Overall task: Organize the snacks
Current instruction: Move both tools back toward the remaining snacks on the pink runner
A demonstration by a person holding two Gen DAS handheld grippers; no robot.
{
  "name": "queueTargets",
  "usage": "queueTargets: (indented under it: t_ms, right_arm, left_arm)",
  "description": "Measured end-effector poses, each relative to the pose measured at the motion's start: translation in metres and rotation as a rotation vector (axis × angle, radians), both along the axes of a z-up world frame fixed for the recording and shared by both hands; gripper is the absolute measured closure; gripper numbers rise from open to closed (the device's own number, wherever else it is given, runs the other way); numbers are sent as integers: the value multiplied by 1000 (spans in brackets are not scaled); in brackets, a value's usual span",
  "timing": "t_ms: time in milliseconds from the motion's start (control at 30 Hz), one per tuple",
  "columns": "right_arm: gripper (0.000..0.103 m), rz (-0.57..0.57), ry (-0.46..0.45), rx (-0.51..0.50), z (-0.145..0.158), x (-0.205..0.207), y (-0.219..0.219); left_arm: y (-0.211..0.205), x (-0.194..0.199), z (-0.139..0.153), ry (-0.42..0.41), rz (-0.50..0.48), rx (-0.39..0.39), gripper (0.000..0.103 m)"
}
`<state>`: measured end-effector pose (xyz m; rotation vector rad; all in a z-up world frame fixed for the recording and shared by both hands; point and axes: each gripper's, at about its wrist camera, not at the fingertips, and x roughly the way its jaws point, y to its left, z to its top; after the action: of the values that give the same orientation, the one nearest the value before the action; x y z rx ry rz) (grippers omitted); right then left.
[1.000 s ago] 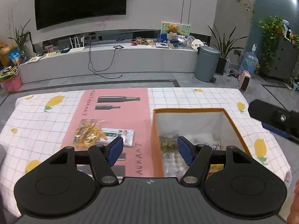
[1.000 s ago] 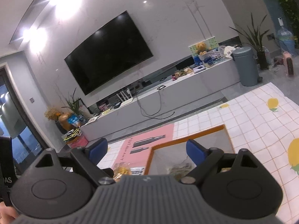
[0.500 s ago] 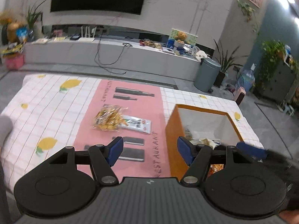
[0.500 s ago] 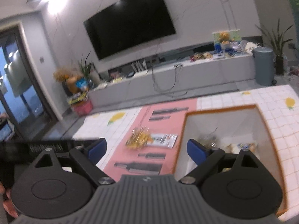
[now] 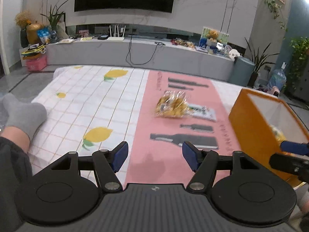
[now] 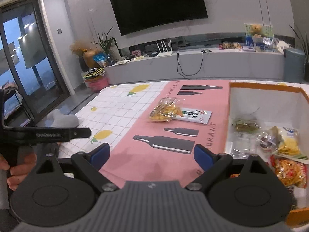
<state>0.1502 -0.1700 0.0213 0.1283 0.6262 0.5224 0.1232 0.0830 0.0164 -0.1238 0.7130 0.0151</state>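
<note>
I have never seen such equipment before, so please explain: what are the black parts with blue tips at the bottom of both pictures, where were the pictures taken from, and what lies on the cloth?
There is no robot here. A person holds one hand-held tool in each hand, and each carries a camera looking forward along its two blue-tipped fingers. One picture comes from the left tool, the other from the right tool. Both are open and hold nothing.

On the lemon-print tablecloth lies a pink mat printed with bottles. On the mat are two snacks: a clear bag of yellow chips and a white-and-green packet, which the bag partly overlaps. To the right stands an orange box already holding several snack packets. The grey sock at the left edge is on the person's foot.
</note>
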Motion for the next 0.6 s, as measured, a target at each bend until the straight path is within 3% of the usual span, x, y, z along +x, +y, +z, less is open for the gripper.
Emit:
queueTargets:
  t_ms: [100, 200, 267, 600]
  right_arm:
    - [12, -6, 4, 55, -12, -2, 7]
    - [11, -37, 10, 97, -21, -4, 18]
    - [11, -51, -13, 70, -27, -5, 31]
    - [5, -154, -153, -146, -81, 7, 82]
  left_arm:
    - [8, 4, -18, 17, -7, -24, 28]
    - [13, 6, -35, 2, -31, 28, 28]
    - [16, 9, -45, -3, -42, 58, 28]
    - [56, 35, -91, -31, -12, 6, 28]
